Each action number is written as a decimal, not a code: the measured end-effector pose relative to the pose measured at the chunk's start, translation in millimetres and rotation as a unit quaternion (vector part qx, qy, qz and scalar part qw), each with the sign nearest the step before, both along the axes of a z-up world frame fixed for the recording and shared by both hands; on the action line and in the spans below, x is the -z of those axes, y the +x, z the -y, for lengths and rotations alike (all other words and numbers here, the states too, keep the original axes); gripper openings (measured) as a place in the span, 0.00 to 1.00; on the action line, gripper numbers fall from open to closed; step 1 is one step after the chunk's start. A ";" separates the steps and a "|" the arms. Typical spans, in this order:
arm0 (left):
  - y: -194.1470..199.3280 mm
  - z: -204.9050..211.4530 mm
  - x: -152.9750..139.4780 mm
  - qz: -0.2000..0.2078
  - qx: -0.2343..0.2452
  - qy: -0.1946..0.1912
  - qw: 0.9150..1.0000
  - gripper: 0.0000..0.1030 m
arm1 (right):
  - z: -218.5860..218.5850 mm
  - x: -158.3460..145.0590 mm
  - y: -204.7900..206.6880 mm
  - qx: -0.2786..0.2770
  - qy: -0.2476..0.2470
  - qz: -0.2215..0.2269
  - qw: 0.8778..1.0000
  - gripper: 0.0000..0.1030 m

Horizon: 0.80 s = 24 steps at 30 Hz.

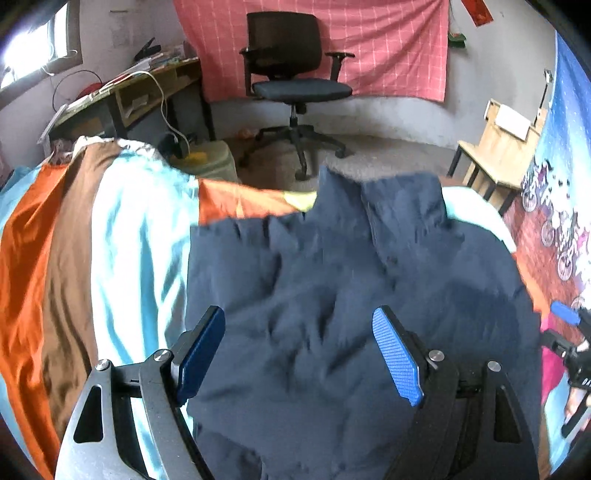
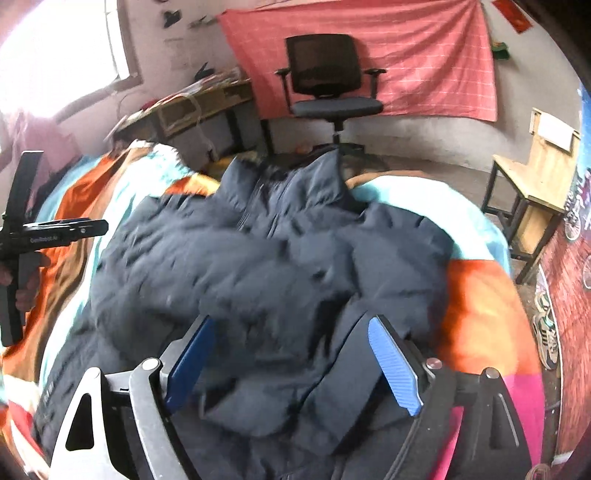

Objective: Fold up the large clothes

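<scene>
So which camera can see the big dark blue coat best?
The right wrist view: the dark blue coat shows its collar, body and a folded part on the striped bedspread. The left wrist view sits closer, so the coat fills it, its lower part cut off.

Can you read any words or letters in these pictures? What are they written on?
"GenRobot.AI", roughly, small and soft: on the black body of the left gripper, seen from the right wrist view.
"DA", cut off: on the right gripper at the edge of the left wrist view.
Small print along the dark jacket hem: too blurred to read.
Red paper on the wall: unreadable.
</scene>
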<state>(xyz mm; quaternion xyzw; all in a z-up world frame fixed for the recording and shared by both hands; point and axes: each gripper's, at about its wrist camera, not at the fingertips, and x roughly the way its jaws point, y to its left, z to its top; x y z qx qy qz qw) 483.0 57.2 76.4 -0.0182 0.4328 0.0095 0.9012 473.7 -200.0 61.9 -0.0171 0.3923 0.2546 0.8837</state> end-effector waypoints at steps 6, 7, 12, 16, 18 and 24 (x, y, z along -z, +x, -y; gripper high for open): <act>59.8 -10.0 7.0 0.031 -0.004 -0.018 0.999 0.75 | -5.6 -13.1 47.1 0.046 0.006 -0.026 0.999 0.83; 70.9 -12.0 12.7 0.035 -0.004 -0.028 0.999 0.75 | -9.0 -13.4 55.4 0.051 0.005 -0.030 0.998 0.83; 126.9 -24.0 36.9 0.029 -0.021 -0.056 0.998 0.75 | -29.8 -8.6 107.9 0.088 0.014 -0.045 0.995 0.83; 162.1 -21.0 45.1 0.038 -0.014 -0.048 0.998 0.75 | -41.0 1.1 144.3 0.120 0.026 -0.041 0.992 0.83; 176.6 -21.8 48.7 0.039 -0.012 -0.051 0.998 0.75 | -49.9 7.0 164.0 0.126 0.023 -0.044 0.991 0.83; 226.4 -24.5 66.0 0.031 -0.024 -0.065 0.997 0.73 | -66.3 16.7 220.0 0.176 0.050 -0.058 0.981 0.83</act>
